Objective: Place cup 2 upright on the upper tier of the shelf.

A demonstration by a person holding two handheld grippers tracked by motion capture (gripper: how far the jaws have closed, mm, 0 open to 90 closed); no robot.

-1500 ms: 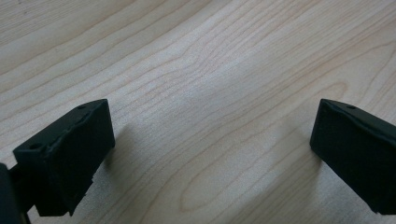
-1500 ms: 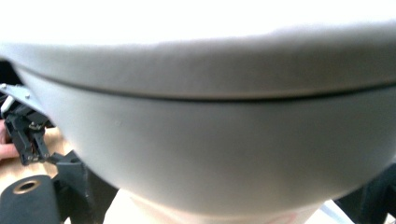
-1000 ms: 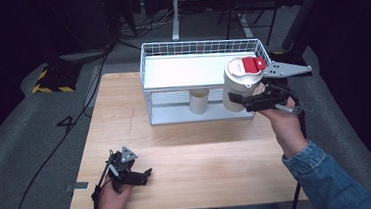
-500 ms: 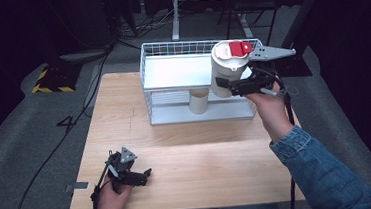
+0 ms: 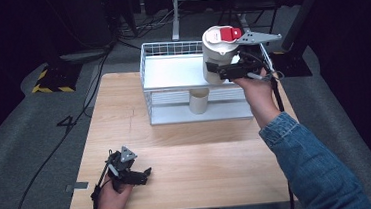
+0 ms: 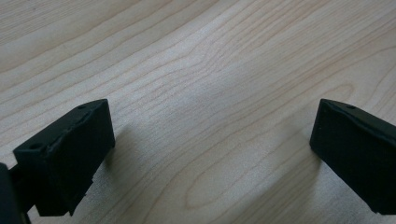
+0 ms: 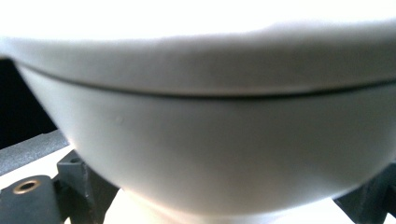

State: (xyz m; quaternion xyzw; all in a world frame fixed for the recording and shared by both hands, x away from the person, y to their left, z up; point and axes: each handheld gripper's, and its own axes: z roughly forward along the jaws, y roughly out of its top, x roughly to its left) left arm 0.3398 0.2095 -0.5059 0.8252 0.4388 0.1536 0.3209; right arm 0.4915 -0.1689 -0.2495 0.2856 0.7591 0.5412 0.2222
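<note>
Bare table [image 5: 208,158] lies open; the wire rack [image 5: 172,83] blocks its far half.

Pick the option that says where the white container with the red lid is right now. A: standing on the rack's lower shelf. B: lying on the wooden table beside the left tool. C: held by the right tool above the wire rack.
C: the right tool grips the white container in the air over the wire rack, well above the table.

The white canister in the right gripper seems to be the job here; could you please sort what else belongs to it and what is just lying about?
Belongs to the job:
- white canister with red lid, held in the right gripper
- white wire shelf rack, under the canister

Just lying about:
- cream cylinder on the rack's lower shelf
- left gripper, open, resting on the wooden table
</note>
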